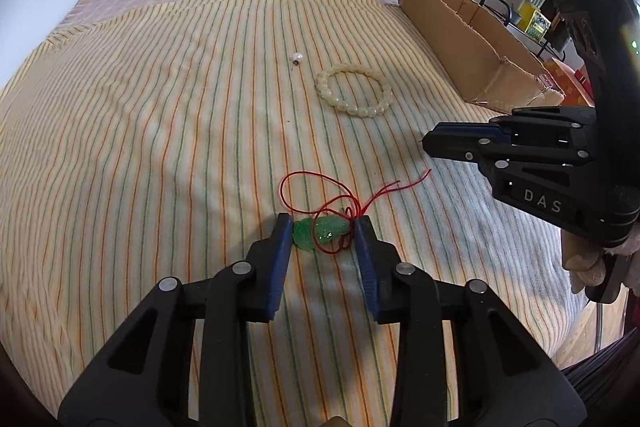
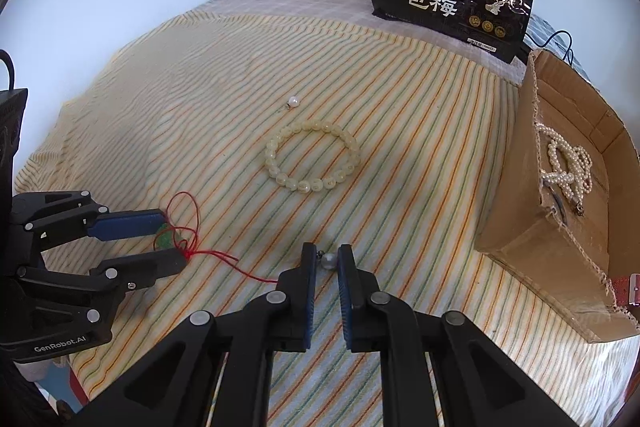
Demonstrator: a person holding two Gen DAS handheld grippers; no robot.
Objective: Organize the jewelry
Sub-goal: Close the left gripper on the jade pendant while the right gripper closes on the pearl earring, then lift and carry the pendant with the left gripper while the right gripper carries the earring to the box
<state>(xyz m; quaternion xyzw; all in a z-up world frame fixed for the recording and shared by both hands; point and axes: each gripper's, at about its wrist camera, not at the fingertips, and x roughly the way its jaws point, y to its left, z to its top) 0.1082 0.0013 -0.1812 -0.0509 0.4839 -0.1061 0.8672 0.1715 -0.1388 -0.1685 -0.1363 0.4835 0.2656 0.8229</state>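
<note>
Both grippers are closing on jewelry mid-bed: left gripper point(image 1: 322, 223) pinching the green pendant point(image 1: 320, 233) crosswise, right gripper point(image 2: 325, 253) narrowly clasping a pearl earring point(image 2: 329, 261).

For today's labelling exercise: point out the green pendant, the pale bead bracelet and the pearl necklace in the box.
green pendant point(image 1: 320, 233), left wrist view, middle of the carving.
pale bead bracelet point(image 2: 276, 167), right wrist view, a left-side bead.
pearl necklace point(image 2: 568, 163), right wrist view, the heaped strands.
</note>
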